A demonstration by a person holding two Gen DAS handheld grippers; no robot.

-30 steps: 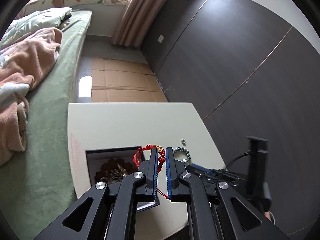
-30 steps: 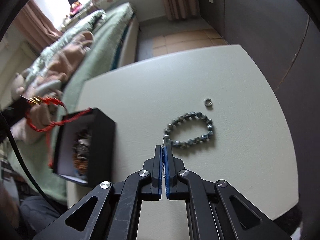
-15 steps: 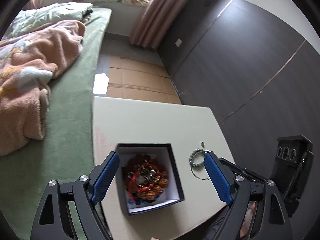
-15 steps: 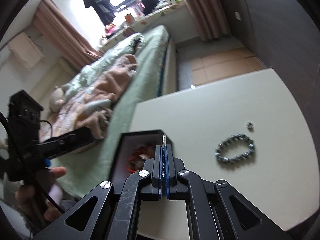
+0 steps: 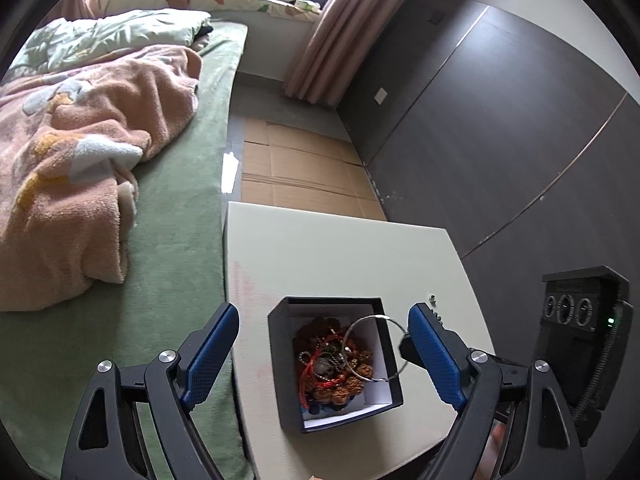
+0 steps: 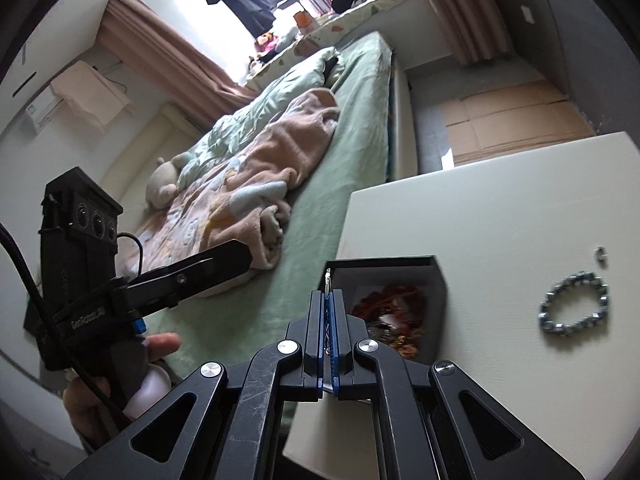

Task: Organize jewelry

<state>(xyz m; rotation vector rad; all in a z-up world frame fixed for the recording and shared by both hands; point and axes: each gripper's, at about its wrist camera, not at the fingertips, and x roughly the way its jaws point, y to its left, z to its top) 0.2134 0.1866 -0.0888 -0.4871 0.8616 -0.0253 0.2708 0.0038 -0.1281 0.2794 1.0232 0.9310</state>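
**Silver hoop carried over the open jewelry box**

Left wrist view: the left claw (image 5: 320,354) stands wide apart with nothing between its blue pads. It straddles the black jewelry box (image 5: 335,364), which sits on the pale bench (image 5: 344,256) near its front edge. That spread fits a claw that has let go and is leaving the box mouth free. Inside the box lies a tangle of brown beads, dark chain and a red cord bracelet (image 5: 320,376). A thin silver hoop (image 5: 374,348) hangs above the box's right side, its far edge pinched in the tip of the right claw (image 5: 404,346), which comes in from the right. Holding the hoop by its rim lets it dangle clear of the box wall so it can go straight down, I judge.

Right wrist view: the right claw (image 6: 329,294) is fully closed, and a sliver of the hoop's wire (image 6: 328,280) pokes up between its tips, just at the near corner of the jewelry box (image 6: 396,276). To the right, well apart from the box, a grey beaded bracelet (image 6: 574,304) and a small ring (image 6: 601,255) lie loose on the bench (image 6: 500,208); these look like the pieces left to gather. At far left the left claw's black finger (image 6: 200,270) sits out over the green bed, held by a hand (image 6: 120,376).
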